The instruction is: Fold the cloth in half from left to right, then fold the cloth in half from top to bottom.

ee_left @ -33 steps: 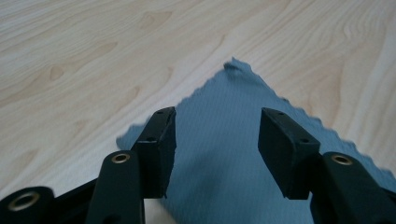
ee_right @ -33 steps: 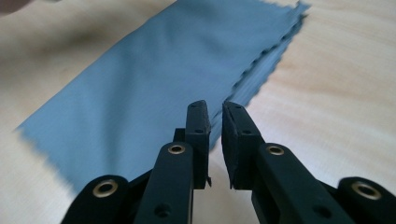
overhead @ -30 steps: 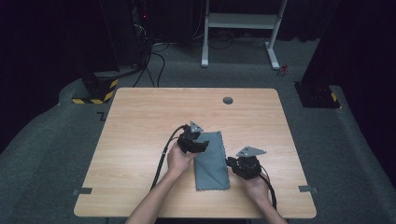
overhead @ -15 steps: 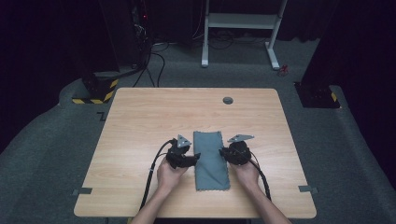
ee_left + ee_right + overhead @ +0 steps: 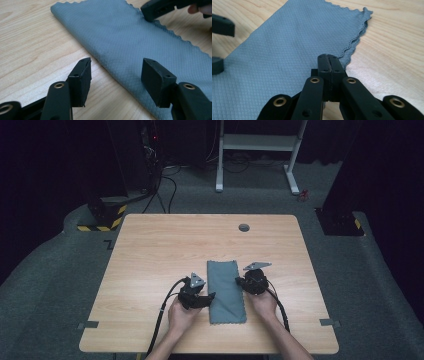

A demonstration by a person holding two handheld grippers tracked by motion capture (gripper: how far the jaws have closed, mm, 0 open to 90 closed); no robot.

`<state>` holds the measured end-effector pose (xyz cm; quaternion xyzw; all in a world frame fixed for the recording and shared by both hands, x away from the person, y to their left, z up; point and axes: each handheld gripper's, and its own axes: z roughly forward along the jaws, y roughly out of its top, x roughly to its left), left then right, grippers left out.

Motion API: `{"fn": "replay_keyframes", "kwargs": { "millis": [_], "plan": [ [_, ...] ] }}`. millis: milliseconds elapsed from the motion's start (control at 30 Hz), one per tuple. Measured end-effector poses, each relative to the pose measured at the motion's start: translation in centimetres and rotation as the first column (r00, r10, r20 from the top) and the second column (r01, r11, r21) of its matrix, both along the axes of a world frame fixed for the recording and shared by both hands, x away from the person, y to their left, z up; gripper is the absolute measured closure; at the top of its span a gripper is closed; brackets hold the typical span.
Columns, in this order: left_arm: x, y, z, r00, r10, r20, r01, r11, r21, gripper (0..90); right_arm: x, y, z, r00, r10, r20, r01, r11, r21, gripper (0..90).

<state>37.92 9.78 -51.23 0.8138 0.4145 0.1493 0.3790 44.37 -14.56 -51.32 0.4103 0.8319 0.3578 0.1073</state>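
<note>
A folded grey-blue cloth (image 5: 226, 290) lies lengthwise on the wooden table (image 5: 150, 250), near the front edge. My left gripper (image 5: 210, 297) sits low at the cloth's left side. Its jaws have widened a little and stand open (image 5: 116, 75), straddling the folded edge of the cloth (image 5: 125, 32) without pressing it. My right gripper (image 5: 240, 281) is at the cloth's right, scalloped edge. Its jaws have just closed and the pads meet (image 5: 328, 60). I see no fold of the cloth (image 5: 287, 50) between them.
A small round dark grommet (image 5: 244, 227) sits in the table's far side. Grey tape tabs (image 5: 87, 325) mark the front corners. A black cable (image 5: 162, 320) trails from the left gripper. Beyond the table stand a white frame (image 5: 260, 150) and dark cases on the floor.
The left gripper came back off the cloth's top toward the person and down to its left edge. The right gripper moved in from the right to the cloth's right edge.
</note>
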Motion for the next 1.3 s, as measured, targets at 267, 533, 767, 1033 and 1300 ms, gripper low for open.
{"fn": "replay_keyframes", "kwargs": {
  "millis": [267,533,767,1033,1300],
  "plan": [
    [-0.6,0.0,-0.5,1.0,0.001,-0.003,-0.001,0.9999,0.015,41.8,0.5,0.0,0.1,0.9996,-0.015,0.026,0.016,0.998,-0.056,90.0],
    [-1.5,-0.2,-0.6,0.9999,-0.013,-0.01,0.013,0.9995,0.028,42.1,-0.8,0.0,0.3,0.9987,0.006,0.051,-0.003,0.998,-0.056,78.8],
    [-3.6,-1.7,0.0,0.9952,-0.097,0.013,0.096,0.995,0.027,40.9,-4.4,-1.2,0.0,0.9962,0.046,0.074,-0.043,0.998,-0.038,75.5],
    [-5.3,-1.2,-0.8,0.9945,-0.101,0.027,0.099,0.9925,0.072,43.6,-9.5,-2.5,-0.8,0.9933,0.075,0.088,-0.075,0.997,-0.008,64.5],
    [-6.5,-0.3,-1.0,0.9944,-0.098,0.039,0.096,0.9936,0.059,46.2,-12.3,-2.3,-1.0,0.9873,0.092,0.13,-0.087,0.995,-0.038,61.8]
  ]
}}
